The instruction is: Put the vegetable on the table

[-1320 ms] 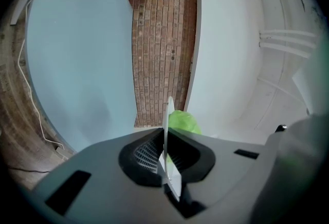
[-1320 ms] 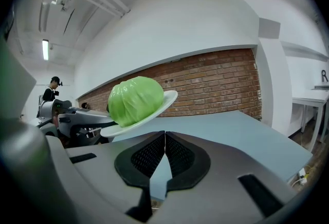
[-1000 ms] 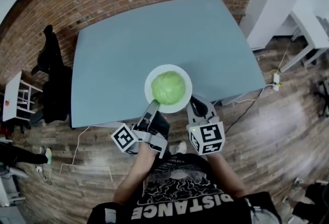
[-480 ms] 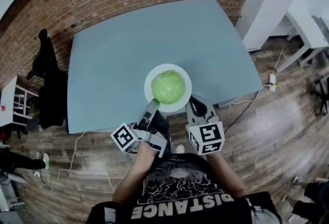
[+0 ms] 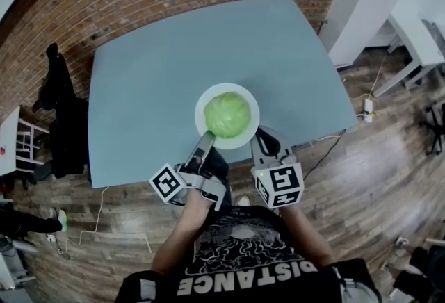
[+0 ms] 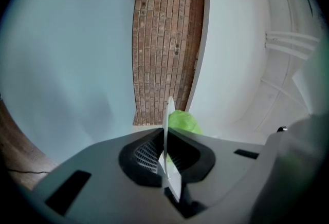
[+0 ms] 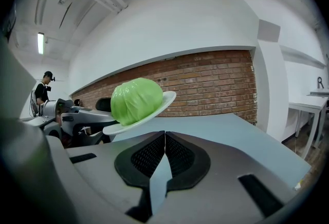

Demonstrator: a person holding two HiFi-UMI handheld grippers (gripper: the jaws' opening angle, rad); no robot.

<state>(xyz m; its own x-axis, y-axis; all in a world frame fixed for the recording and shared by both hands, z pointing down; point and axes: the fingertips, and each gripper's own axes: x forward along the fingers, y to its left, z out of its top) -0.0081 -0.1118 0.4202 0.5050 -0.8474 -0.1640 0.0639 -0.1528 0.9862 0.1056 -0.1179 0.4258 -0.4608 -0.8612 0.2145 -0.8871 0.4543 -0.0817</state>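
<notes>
The grey-blue table (image 5: pixel 160 79) fills the upper middle of the frame. At centre, over its near edge, a white plate (image 5: pixel 245 133) is held tilted in the air and carries the green cabbage (image 5: pixel 227 115). The left tongs (image 5: pixel 208 138) are clamped on the plate's lower-left rim. The right tongs (image 5: pixel 263 140), at the plate's lower right, are closed and empty.

"DISTANCE" in white capitals across the person's black shirt (image 5: pixel 240 256)

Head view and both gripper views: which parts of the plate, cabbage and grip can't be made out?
- Left gripper view: cabbage mostly hidden behind the edge-on plate and the left gripper.
- Head view: plate's underside hidden by the plate itself; the clamped rim is covered by that gripper.
- Right gripper view: plate's far rim hidden behind the cabbage.
</notes>
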